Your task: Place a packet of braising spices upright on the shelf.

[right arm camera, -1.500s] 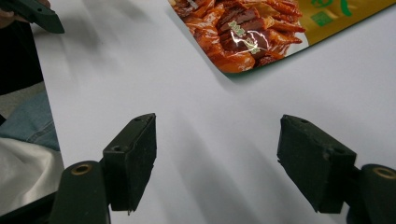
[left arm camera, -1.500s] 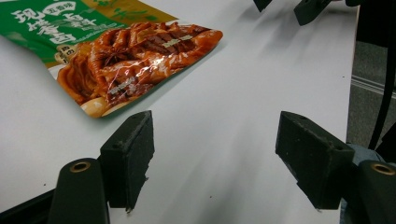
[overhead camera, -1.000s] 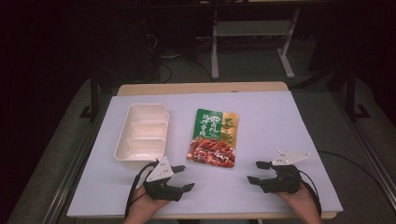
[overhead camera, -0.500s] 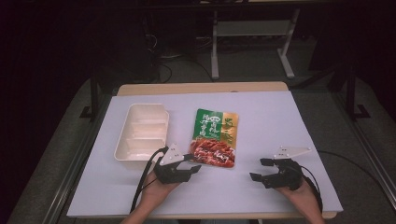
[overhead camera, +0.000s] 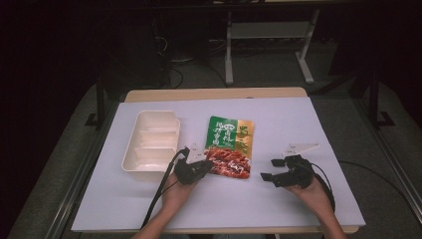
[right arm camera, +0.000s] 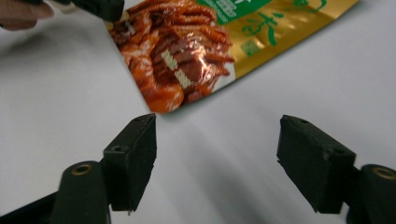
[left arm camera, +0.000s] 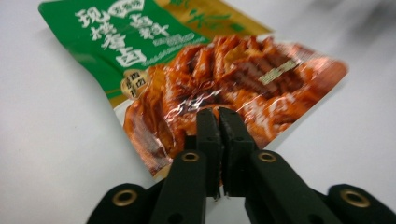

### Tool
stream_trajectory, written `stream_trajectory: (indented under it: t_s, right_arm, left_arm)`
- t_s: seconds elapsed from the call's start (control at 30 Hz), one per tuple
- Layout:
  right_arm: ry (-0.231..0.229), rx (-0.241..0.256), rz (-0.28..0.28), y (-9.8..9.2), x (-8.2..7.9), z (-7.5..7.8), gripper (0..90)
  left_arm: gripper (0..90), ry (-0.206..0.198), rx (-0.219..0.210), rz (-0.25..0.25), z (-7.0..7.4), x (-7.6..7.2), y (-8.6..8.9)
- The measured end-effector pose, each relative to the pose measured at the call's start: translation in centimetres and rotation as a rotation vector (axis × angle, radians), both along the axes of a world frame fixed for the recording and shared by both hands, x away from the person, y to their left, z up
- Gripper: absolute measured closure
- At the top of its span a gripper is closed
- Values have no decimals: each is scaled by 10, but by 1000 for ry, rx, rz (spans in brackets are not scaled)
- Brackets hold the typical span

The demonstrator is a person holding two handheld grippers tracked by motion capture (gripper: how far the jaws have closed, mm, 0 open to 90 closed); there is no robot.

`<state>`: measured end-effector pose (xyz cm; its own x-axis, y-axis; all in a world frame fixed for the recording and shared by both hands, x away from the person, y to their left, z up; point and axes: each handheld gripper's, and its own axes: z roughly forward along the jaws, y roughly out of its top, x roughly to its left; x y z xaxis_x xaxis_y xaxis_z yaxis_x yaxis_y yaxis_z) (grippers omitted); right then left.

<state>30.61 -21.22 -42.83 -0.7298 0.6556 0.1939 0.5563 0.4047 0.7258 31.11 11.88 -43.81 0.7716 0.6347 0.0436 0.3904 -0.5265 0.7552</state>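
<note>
A flat food packet (overhead camera: 230, 144), green and gold on top with a picture of red spicy strips below, lies in the middle of the white table. My left gripper (overhead camera: 206, 167) is at the packet's near left edge. In the left gripper view its jaws (left arm camera: 217, 114) are pressed together on the lower rim of the packet (left arm camera: 233, 70). My right gripper (overhead camera: 268, 169) rests open on the table just right of the packet's near right corner. In the right gripper view its jaws (right arm camera: 217, 128) stand wide apart, holding nothing, a little short of the packet (right arm camera: 187, 46).
A white tray with compartments (overhead camera: 130, 159) stands empty to the left of the packet, close to my left hand. The white sheet (overhead camera: 308, 124) covers the table, with bare room at the right and along the front. Beyond the table stand dark floor and a desk frame (overhead camera: 229, 45).
My left gripper has moved forward and right from the table's front edge to the packet's near left edge and shut there. The right gripper has barely moved and stays open.
</note>
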Motion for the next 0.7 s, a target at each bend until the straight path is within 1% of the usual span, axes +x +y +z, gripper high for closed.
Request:
stream_trajectory:
  t_s: [0.03, 0.07, 0.1, 0.13, 0.17, 0.27, 0.37, 0.47, 0.5, 0.53, 0.63, 0.67, 0.7]
  right_arm:
    - [0, 0, 0, 0, 0, 0, 307]
    - [2, -2, 4, 2, 5, 2, 312]
    - [9, -4, 3, 5, 16, 6, 312]
    - [9, -4, 3, 5, 16, 6, 312]
    - [11, -12, 3, 7, 21, 8, 311]
    - [28, -22, 5, 10, 36, 15, 303]
    - [46, -32, -7, 12, 51, 22, 288]
    - [53, -27, -13, 15, 67, 29, 273]
    - [58, -34, -19, 20, 77, 33, 262]
    - [58, -34, -19, 20, 77, 33, 262]
    - [73, -51, -20, 28, 94, 37, 253]
    - [73, -55, -26, 33, 105, 37, 253]
    - [73, -55, -26, 33, 105, 37, 253]
  left_arm:
    - [894, 0, 0, 0, 0, 0, 0]
    - [894, 8, 9, 1, -1, 1, -2]
    - [896, 14, 29, 0, -2, 1, -3]
    - [896, 17, 44, 2, -4, 2, -5]
    - [896, 29, 48, 4, -6, 3, -6]
    - [897, 41, 45, 9, -8, 5, -6]
    - [898, 39, 52, 6, -9, 5, -7]
    - [899, 63, 44, 2, -9, 8, -6]
    - [900, 61, 48, -3, -9, 8, -6]
    - [900, 56, 56, -8, -9, 8, -6]
    - [900, 50, 62, -9, -10, 7, -6]
    - [900, 50, 61, -8, -10, 7, -6]
    - [900, 52, 57, -7, -10, 7, -6]
